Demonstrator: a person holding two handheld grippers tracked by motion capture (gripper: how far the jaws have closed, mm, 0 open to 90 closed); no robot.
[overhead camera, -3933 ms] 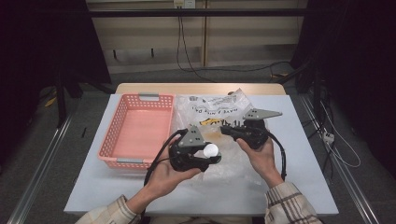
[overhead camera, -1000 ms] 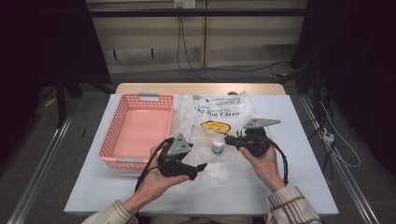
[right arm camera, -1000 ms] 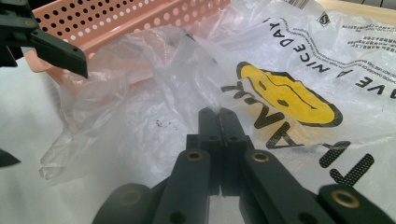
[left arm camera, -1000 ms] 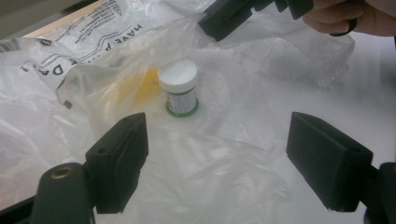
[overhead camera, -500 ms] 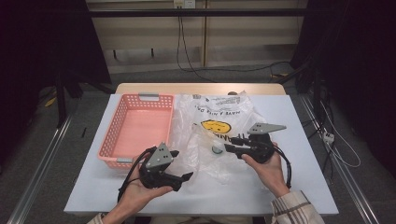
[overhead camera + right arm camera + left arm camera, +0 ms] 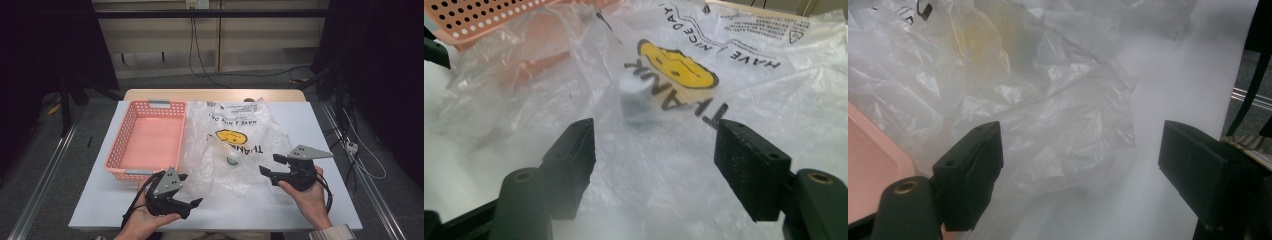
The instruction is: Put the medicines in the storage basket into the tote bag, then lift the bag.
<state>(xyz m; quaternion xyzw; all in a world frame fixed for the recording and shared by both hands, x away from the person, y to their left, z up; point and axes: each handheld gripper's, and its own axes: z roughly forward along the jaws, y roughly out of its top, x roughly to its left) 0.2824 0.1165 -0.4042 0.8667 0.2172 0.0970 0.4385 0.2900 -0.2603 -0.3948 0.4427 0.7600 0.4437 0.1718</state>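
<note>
While the right gripper [image 6: 267, 165] has just been spreading its jaws, nothing sits between them; the left gripper [image 6: 192, 190] is likewise released. A small white bottle [image 6: 233, 159] rests inside the clear plastic bag [image 6: 235, 145] (smiley print) at mid-worktop, at nine o'clock of the right gripper. At ten o'clock stands a pink basket [image 6: 125, 145]. The white worktop [image 6: 330, 150] stands on grey floor [image 6: 65, 155], dark curtains [image 6: 45, 45] around.

The left gripper [image 6: 1080, 180] holds its two black jaws wide apart, with nothing between them but the white table [image 6: 1173, 90]. Ahead lies a crumpled clear bag [image 6: 1013, 95], its near edge just past the jaws. A yellowish patch shows through the plastic, perhaps print. The pink basket [image 6: 868, 165] sits at the lower left.
</note>
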